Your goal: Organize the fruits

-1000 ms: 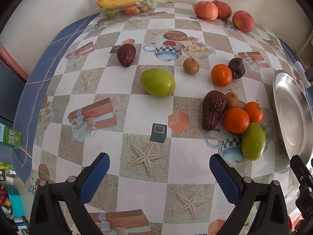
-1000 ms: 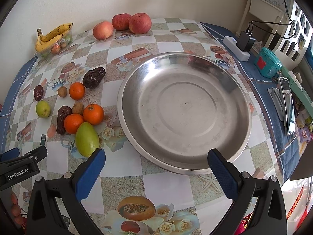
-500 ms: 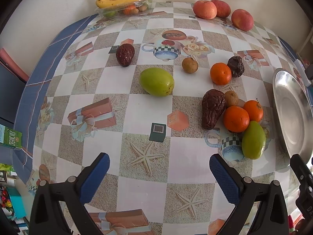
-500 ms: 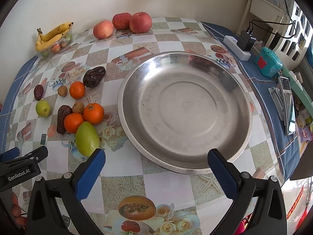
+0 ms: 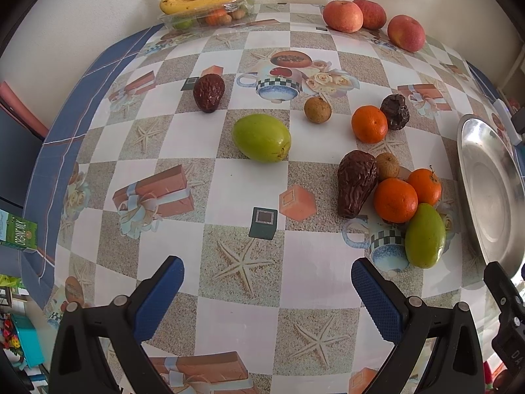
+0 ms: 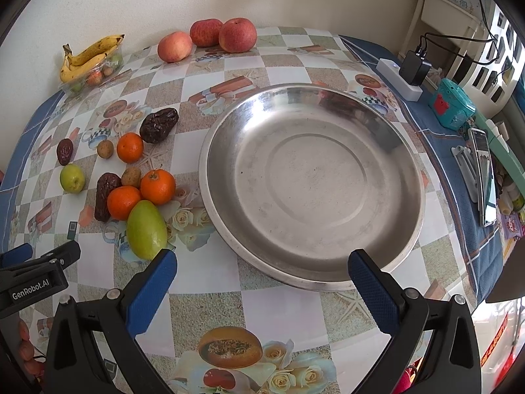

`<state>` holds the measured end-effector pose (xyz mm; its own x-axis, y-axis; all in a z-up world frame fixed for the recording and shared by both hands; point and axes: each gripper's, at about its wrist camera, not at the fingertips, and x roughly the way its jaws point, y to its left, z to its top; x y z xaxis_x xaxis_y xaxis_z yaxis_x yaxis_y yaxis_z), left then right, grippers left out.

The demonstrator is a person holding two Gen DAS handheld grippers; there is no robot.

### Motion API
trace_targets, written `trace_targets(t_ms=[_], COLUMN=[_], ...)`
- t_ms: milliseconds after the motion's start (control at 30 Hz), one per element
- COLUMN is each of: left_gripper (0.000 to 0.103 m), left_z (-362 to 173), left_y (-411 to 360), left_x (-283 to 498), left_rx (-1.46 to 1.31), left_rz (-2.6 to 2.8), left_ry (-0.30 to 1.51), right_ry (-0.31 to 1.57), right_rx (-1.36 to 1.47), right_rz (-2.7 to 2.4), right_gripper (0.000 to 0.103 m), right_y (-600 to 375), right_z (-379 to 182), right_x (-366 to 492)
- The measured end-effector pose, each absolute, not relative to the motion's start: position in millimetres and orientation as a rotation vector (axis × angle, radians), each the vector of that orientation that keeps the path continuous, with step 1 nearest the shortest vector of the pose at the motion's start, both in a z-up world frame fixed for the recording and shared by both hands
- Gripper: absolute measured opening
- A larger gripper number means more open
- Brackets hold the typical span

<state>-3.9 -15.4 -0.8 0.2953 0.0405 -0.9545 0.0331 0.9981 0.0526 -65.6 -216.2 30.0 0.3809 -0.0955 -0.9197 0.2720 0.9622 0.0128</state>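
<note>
Loose fruit lies on the patterned tablecloth. A green fruit sits mid-table, a dark wrinkled date behind it. To the right is a cluster: a large date, two oranges, a green fruit and a small brown fruit. A third orange lies farther back. An empty steel bowl stands right of the cluster. My left gripper hovers open near the front edge. My right gripper is open at the bowl's near rim, holding nothing.
Three apples and a plastic tray with bananas sit at the back by the wall. A power strip with a charger, a teal box and a phone lie along the right edge.
The left gripper has shifted slightly, so the fruit has drifted a little in its view. The right view is nearly unchanged. Both grippers stay open.
</note>
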Motion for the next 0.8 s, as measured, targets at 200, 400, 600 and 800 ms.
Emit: trace_targets(t_ms=[200,400,600,800], left_gripper=[0.103,0.103,0.103,0.103], left_z=[-1,1,6,11], left_y=[-20,-20,-24,-31], left_x=[0,1,-2,-3], left_rx=[0.097,0.102,0.082,0.067], left_rz=[0.014,0.024,0.006,-0.017], left_ry=[1.265,1.257,1.236,1.213], right_ry=[1.191,1.2,1.21,1.202], right_rx=[0.163,0.155,0.18,0.213], right_rz=[-0.229,-0.22,-0.202,-0.196], right_gripper=[0.103,0.103,0.103,0.103], right_y=[-216,-215,-220,-227], right_z=[27,31,34,25], right_x=[-66,-69,-70,-69])
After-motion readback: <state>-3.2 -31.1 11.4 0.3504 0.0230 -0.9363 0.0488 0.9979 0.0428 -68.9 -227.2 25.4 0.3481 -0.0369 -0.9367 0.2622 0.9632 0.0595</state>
